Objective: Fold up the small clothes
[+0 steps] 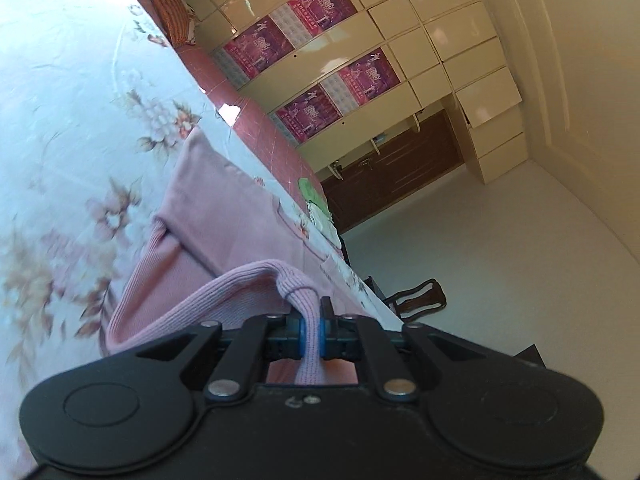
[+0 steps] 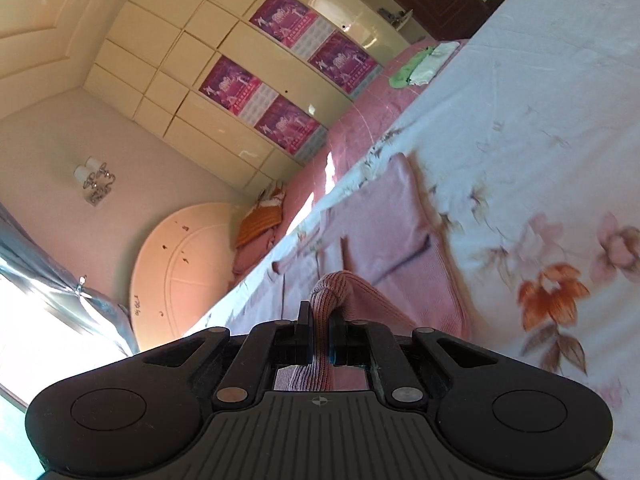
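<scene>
The left gripper is pinching a bunched fold of the pink ribbed-knit garment's hem band between its blue pads, and the right gripper is clamping another bunched bit of the same ribbed edge. From both grips the cloth is hanging forward and down onto the pale floral-printed bedsheet, where the rest is lying flat. The garment's length is running away from the fingers toward the bed's far edge, so the fold likely has to be carried that way, both hands about equally near.
</scene>
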Demonstrator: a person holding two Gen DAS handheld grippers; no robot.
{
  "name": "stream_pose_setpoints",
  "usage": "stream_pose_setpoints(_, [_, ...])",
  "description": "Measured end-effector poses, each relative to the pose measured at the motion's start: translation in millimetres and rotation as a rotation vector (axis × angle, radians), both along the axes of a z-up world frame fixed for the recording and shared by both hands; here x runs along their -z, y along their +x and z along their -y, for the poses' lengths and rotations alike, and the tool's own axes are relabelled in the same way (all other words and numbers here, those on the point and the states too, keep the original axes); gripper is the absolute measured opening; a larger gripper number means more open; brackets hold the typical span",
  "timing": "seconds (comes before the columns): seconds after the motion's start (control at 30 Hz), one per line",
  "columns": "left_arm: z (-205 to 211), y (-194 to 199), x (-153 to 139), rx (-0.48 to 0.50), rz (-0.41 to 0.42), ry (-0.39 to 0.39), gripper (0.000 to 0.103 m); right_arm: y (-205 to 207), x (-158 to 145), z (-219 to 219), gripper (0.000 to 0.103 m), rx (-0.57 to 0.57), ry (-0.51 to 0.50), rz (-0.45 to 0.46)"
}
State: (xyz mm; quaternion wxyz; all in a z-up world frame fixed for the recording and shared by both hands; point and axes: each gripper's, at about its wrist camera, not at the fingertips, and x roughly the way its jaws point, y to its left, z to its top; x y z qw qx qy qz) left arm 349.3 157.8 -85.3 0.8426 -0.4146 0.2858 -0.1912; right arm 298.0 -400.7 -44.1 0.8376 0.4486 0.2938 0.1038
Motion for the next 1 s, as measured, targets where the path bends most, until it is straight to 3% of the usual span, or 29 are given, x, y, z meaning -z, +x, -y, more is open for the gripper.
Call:
stream_pose_setpoints(0.23, [15, 134, 8, -0.021, -0.034, 0.078, 0.005, 146, 36, 14, 0.006, 0.019, 0.047, -0.083])
stream_pose_setpoints(0.33, [18, 175, 21, -0.025, -0.096, 0.144, 0.005, 193, 63, 18, 0.006, 0.01, 0.081, -0.128])
stream_pose_setpoints(0.43, [19, 202, 33, -0.018, -0.132, 0.196, 0.005, 229, 88, 19, 0.006, -0.009, 0.082, -0.161])
stream_pose_setpoints(0.57, [21, 222, 52, -0.008, -0.166, 0.207, 0.007, 256, 116, 24, 0.006, -0.014, 0.126, -0.187])
stream_pose_setpoints(0.63, [18, 225, 53, -0.033, -0.144, 0.193, 0.022, 261, 123, 29, 0.008, -0.019, 0.145, -0.161])
stream_pose_setpoints(0.67, [15, 222, 50, -0.055, -0.117, 0.181, 0.031, 260, 124, 32, 0.012, -0.008, 0.159, -0.151])
stream_pose_setpoints(0.7, [12, 217, 45, -0.074, -0.074, 0.179, 0.057, 258, 123, 35, 0.033, -0.002, 0.162, -0.127])
stream_pose_setpoints(0.73, [11, 212, 40, -0.094, -0.032, 0.202, 0.076, 253, 119, 37, 0.066, 0.012, 0.156, -0.086])
stream_pose_setpoints(0.77, [11, 208, 33, -0.107, 0.007, 0.251, 0.074, 246, 112, 41, 0.08, 0.055, 0.121, -0.054])
stream_pose_setpoints(0.8, [13, 209, 27, -0.089, 0.016, 0.297, 0.074, 242, 107, 44, 0.086, 0.072, 0.095, -0.021])
stream_pose_setpoints(0.87, [17, 217, 22, -0.033, 0.015, 0.382, 0.071, 240, 103, 52, 0.086, 0.067, 0.096, 0.003])
stream_pose_setpoints(0.93, [28, 226, 19, 0.03, 0.018, 0.499, 0.071, 244, 88, 41, 0.068, -0.004, -0.098, 0.013])
stream_pose_setpoints(1.0, [44, 236, 17, 0.106, 0.034, 0.646, 0.071, 251, 81, 18, 0.059, -0.119, -0.258, 0.02])
